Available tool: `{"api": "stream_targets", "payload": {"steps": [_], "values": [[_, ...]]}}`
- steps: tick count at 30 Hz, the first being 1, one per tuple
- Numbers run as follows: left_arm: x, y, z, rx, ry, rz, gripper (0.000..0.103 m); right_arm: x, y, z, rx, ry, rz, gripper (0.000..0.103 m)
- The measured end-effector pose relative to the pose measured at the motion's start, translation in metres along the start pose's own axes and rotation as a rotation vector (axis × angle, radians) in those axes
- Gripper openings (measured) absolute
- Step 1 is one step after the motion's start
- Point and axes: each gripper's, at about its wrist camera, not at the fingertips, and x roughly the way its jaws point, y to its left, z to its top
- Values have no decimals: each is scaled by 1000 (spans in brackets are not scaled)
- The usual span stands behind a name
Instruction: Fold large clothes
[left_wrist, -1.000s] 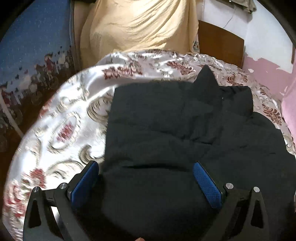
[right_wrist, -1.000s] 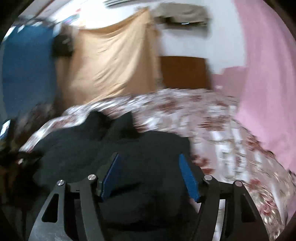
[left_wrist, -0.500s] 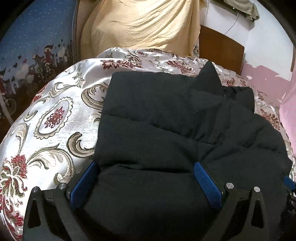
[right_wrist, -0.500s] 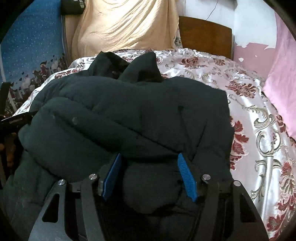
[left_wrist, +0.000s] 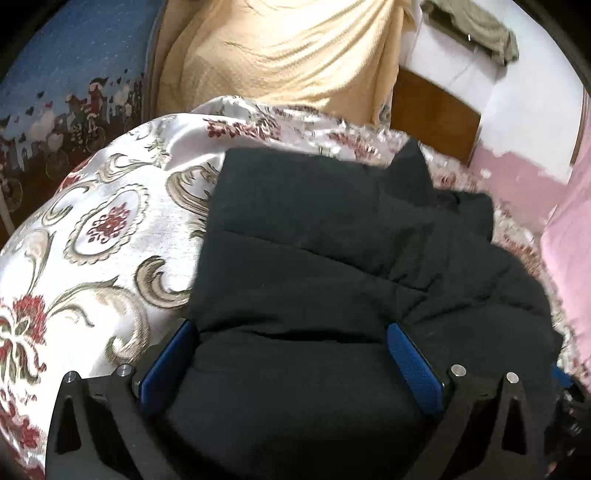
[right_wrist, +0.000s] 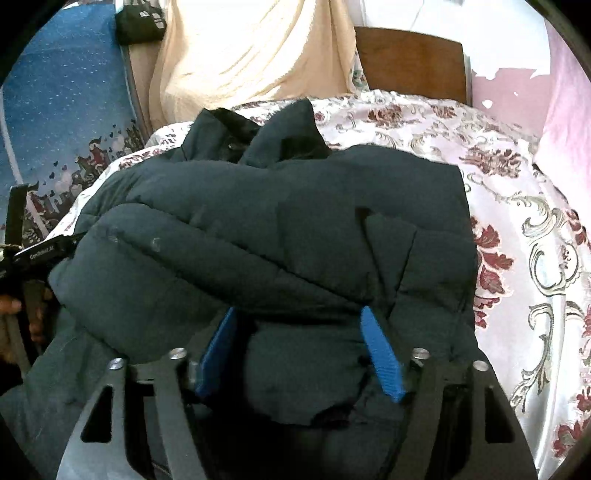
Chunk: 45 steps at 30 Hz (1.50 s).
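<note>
A dark padded jacket (left_wrist: 332, 258) lies folded on a flower-patterned satin bed cover (left_wrist: 110, 229), collar toward the headboard. My left gripper (left_wrist: 290, 326) stands open over the jacket's near left edge, with the bulk of the jacket between its blue pads (left_wrist: 410, 354). The jacket (right_wrist: 277, 221) fills the right wrist view. My right gripper (right_wrist: 298, 312) is at its near edge; its jaws are opening, and a thick fold still sits between the pads (right_wrist: 380, 358). The left gripper (right_wrist: 44, 251) shows at that view's left edge, with a person's hand (right_wrist: 11, 306) behind it.
A cream blanket (left_wrist: 280, 55) hangs behind the bed beside a brown wooden headboard (right_wrist: 410, 62). Blue patterned fabric (left_wrist: 66, 74) covers the left side, pink fabric (right_wrist: 565, 110) the right. Bare bed cover (right_wrist: 535, 240) lies to the right of the jacket.
The right gripper came down onto the jacket's near edge, and its jaws have spread a little around the fold. The left gripper has barely shifted; the jacket's edge now reaches its left pad.
</note>
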Motion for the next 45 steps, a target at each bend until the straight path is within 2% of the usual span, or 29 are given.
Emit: {"api": "stream_targets", "payload": {"steps": [1, 2, 3, 7, 9, 11, 13, 17, 18, 21, 24, 26, 30, 32, 33, 35, 37, 38, 39, 40, 43, 45], "values": [[-5, 4, -1, -19, -18, -18, 103, -4, 3, -1, -13, -14, -8, 79], [-13, 9, -2, -47, -44, -43, 103, -10, 6, -2, -27, -33, -22, 92], [-18, 13, -3, -69, -61, -60, 103, -16, 8, -3, -34, -54, -37, 96], [-37, 31, 0, -183, -87, -104, 103, -48, 3, -3, -2, -154, -43, 97], [-35, 31, 13, -206, -18, -113, 103, -60, -5, 0, 42, -180, -21, 97], [-30, 24, 33, -181, 56, -133, 103, -64, -13, 4, 92, -167, -11, 97], [-27, 15, 54, -146, 88, -144, 103, -61, -19, 13, 138, -127, -5, 97], [-9, -18, 117, -125, 106, -125, 103, -32, -29, 59, 222, 18, 69, 97], [1, -28, 131, -110, 117, -123, 103, -19, -34, 80, 256, 65, 87, 97], [38, -64, 162, -56, 155, -106, 103, 17, -36, 131, 262, 129, 67, 97], [72, -95, 184, 2, 194, -123, 103, 54, -36, 172, 285, 140, 26, 97], [100, -114, 194, 44, 225, -94, 103, 77, -37, 194, 333, 133, 38, 97], [137, -129, 203, 61, 230, -32, 103, 127, -33, 227, 382, 143, 30, 97], [151, -133, 207, 55, 233, -2, 102, 146, -26, 235, 398, 159, 46, 91], [156, -135, 209, 57, 231, 0, 99, 157, -23, 240, 401, 171, 55, 86], [163, -138, 210, 85, 225, 4, 86, 173, -13, 242, 393, 181, 54, 60], [165, -140, 207, 122, 227, -9, 51, 180, -8, 241, 380, 188, 39, 51], [164, -139, 205, 135, 226, -34, 42, 180, -7, 240, 372, 190, 37, 42], [162, -137, 204, 137, 225, -60, 20, 179, -6, 237, 367, 184, 33, 37], [157, -134, 203, 128, 220, -89, 8, 174, -10, 236, 372, 172, 35, 28], [130, -127, 201, 115, 157, -106, 6, 147, -19, 229, 371, 106, 64, 18], [105, -123, 199, 124, 106, -134, 6, 125, -23, 225, 338, 67, 78, 16]]}}
